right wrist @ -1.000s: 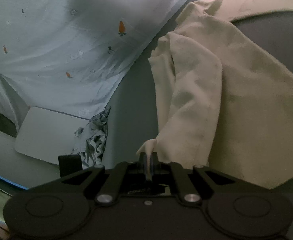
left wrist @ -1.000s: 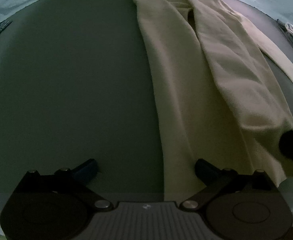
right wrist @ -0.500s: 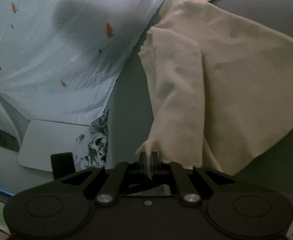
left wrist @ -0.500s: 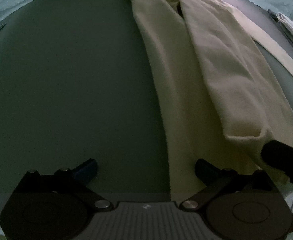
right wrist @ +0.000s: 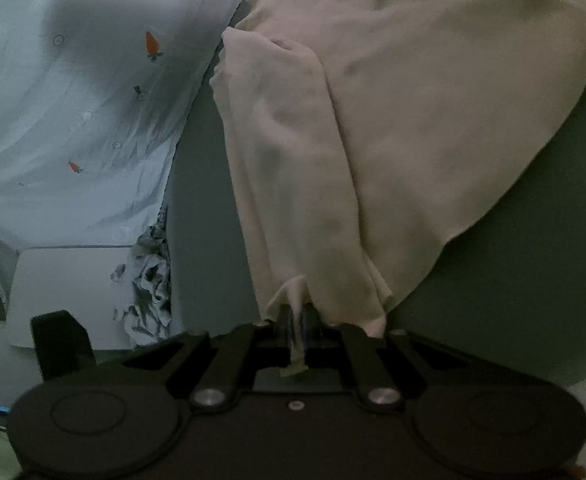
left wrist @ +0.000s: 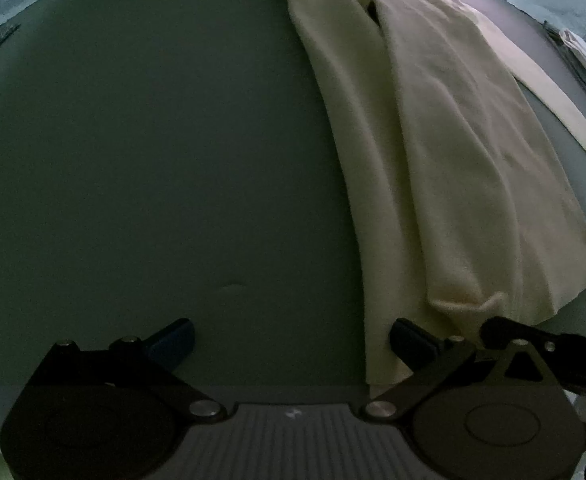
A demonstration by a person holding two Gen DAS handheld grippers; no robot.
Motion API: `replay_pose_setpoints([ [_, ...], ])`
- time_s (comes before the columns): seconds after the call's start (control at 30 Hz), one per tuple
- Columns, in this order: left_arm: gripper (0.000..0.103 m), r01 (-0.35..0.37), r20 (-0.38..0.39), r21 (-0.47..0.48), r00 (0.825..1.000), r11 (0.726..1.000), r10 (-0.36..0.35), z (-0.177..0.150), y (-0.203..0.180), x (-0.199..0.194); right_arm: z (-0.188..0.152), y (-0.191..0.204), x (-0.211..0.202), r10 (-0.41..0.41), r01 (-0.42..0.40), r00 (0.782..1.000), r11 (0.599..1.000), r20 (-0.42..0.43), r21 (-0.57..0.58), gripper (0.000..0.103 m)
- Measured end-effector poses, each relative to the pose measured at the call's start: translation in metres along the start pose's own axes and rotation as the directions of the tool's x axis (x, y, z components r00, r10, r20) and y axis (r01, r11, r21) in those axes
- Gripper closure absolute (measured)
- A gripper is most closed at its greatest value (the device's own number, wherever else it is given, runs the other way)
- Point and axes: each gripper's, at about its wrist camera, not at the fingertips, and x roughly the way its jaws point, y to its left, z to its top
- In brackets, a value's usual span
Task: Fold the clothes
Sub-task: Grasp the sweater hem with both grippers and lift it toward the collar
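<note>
The step in hand is judged to be the laying-down of a folded-over flap of the cream garment [right wrist: 373, 128], which lies spread on the dark green bench [left wrist: 153, 160], filling the upper right of the left wrist view and the centre and upper right of the right wrist view. For a clean fold, the held corner is best lowered until it rests on the layer beneath, with its edge lined up along the lower hem, and only then let go fully; a release made too high would probably leave the flap bunched or skewed. The right gripper [right wrist: 297, 322], low in the centre of its own view, is seen with its jaws nearly together and a corner of the cloth pinched between them; the jaws have just been opening slightly, yet the fabric is still gripped. The left gripper [left wrist: 291, 342] is shown at the bottom of its frame with its jaws spread wide and nothing between them; its right-hand finger lies over the garment's lower edge, though contact cannot be told. A pale printed sheet [right wrist: 73, 100] is seen at upper left beyond the bench.
</note>
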Motion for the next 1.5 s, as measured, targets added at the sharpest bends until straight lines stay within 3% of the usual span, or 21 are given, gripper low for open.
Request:
replay_pose_setpoints([
  [0.07, 0.0, -0.002, 0.016, -0.011, 1.0, 1.0, 0.002, 0.005, 0.002, -0.006, 0.004, 0.005, -0.007, 0.023, -0.023, 1.0, 1.0, 0.012, -0.004, 0.086],
  [0.13, 0.0, -0.002, 0.04, -0.028, 0.999, 1.0, 0.003, 0.012, 0.005, -0.012, 0.009, 0.011, -0.016, 0.056, -0.056, 0.997, 0.998, 0.045, -0.019, 0.073],
  [0.17, 0.0, 0.001, 0.054, -0.04, 0.999, 0.999, 0.001, 0.016, 0.007, -0.015, 0.013, 0.014, -0.02, 0.071, -0.07, 0.995, 0.997, 0.064, -0.027, 0.072],
  [0.3, 0.0, 0.031, 0.132, -0.07, 0.991, 0.997, -0.021, 0.036, 0.011, -0.028, 0.034, 0.018, -0.031, 0.081, -0.075, 0.986, 0.996, 0.147, -0.047, 0.072],
  [0.4, 0.004, 0.061, 0.198, -0.067, 0.979, 0.996, -0.046, 0.052, 0.01, -0.036, 0.051, 0.015, -0.03, 0.021, -0.016, 0.982, 0.999, 0.187, -0.032, 0.081],
  [0.47, 0.013, 0.079, 0.228, -0.059, 0.972, 0.995, -0.064, 0.064, 0.008, -0.039, 0.062, 0.013, -0.028, -0.021, 0.025, 0.977, 1.0, 0.214, -0.016, 0.091],
  [0.63, 0.04, 0.136, 0.257, -0.067, 0.96, 0.988, -0.115, 0.106, -0.001, -0.031, 0.095, 0.009, -0.019, -0.039, 0.033, 0.96, 0.999, 0.278, 0.028, 0.097],
  [0.77, 0.067, 0.272, 0.274, -0.093, 0.932, 0.958, -0.238, 0.156, -0.007, -0.012, 0.125, 0.003, 0.001, -0.015, -0.014, 0.957, 0.995, 0.288, 0.099, 0.097],
  [0.8, 0.069, 0.298, 0.279, -0.089, 0.923, 0.95, -0.263, 0.17, -0.009, -0.007, 0.133, 0.001, 0.007, -0.01, -0.025, 0.957, 0.993, 0.289, 0.118, 0.097],
  [0.9, 0.07, 0.324, 0.285, -0.061, 0.912, 0.944, -0.295, 0.206, -0.009, 0.001, 0.156, -0.002, 0.024, -0.013, -0.036, 0.956, 0.986, 0.292, 0.163, 0.096],
  [1.1, 0.069, 0.328, 0.244, -0.008, 0.917, 0.945, -0.317, 0.275, -0.019, 0.037, 0.188, 0.002, 0.056, -0.027, -0.02, 0.965, 0.984, 0.262, 0.175, 0.095],
  [1.33, 0.069, 0.394, 0.174, -0.038, 0.908, 0.918, -0.382, 0.306, -0.016, 0.066, 0.198, -0.004, 0.081, 0.002, -0.059, 0.977, 0.963, 0.213, 0.265, 0.095],
  [1.5, 0.07, 0.428, 0.15, -0.064, 0.897, 0.901, -0.416, 0.312, -0.015, 0.077, 0.206, 0.007, 0.081, -0.031, -0.003, 0.984, 0.982, 0.178, 0.188, 0.095],
])
